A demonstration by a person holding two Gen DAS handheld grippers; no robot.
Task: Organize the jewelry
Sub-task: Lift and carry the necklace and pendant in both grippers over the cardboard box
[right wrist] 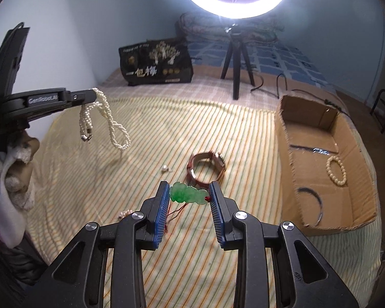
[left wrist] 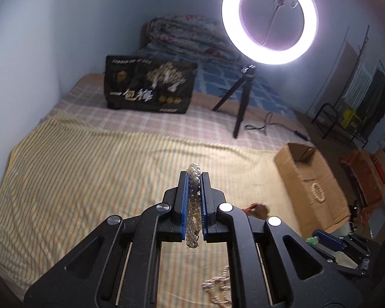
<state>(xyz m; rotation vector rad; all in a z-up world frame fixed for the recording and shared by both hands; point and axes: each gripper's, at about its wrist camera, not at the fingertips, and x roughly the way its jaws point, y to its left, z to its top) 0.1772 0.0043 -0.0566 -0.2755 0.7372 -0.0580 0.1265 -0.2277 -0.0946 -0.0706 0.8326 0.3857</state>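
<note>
The left gripper is raised above the striped bedspread, its fingers closed tight on a pearl necklace; the strands hang free in loops below it in the right wrist view. The right gripper holds a green jade pendant across its length, fingers partly open, its red cord trailing below. A brown leather watch lies just beyond. A bead bracelet rests inside the cardboard box at right.
</note>
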